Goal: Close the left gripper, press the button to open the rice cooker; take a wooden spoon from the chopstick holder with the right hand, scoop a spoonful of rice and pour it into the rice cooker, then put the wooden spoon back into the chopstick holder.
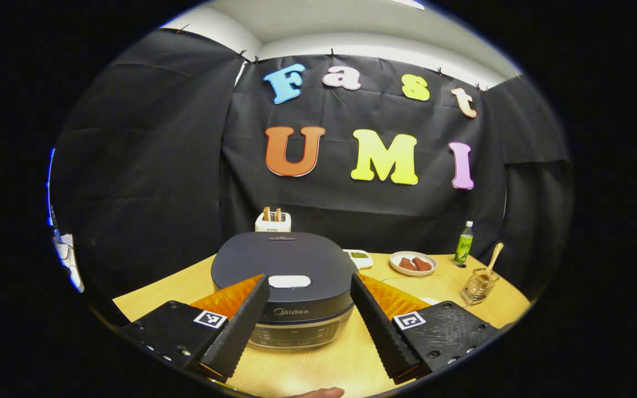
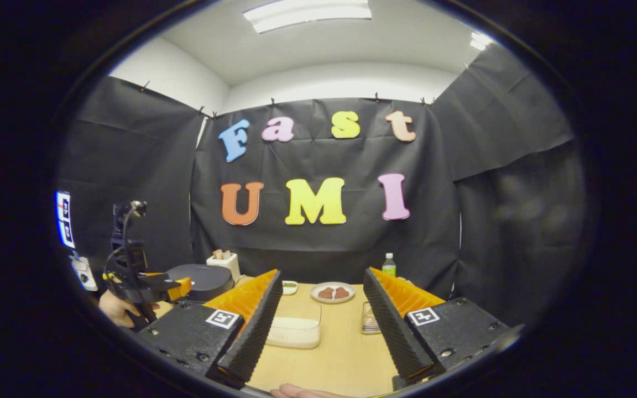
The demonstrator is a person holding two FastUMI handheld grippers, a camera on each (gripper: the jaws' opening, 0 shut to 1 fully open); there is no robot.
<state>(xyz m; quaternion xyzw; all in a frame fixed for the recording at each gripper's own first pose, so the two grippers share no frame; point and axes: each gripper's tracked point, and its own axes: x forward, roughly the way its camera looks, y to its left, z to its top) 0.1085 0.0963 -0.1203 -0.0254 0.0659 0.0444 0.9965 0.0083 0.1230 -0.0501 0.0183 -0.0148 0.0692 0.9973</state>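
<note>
Left gripper view shows the left gripper released, its two fingers spread wide on either side of the dark rice cooker at lower centre of the frame; the cooker's lid is down and the pale lid button sits between the fingers, untouched. Behind the cooker stands a white toaster with two slices in it. At right on the wooden table lie a plate of reddish food, a green bottle, and, nearer the right edge, the chopstick holder with the wooden spoon standing tilted in it. Right gripper view shows the right gripper likewise released, fingers wide apart above the table, with a clear container of rice just beside its left finger. At lower left of that frame a hand holds the other gripper near the cooker.
</note>
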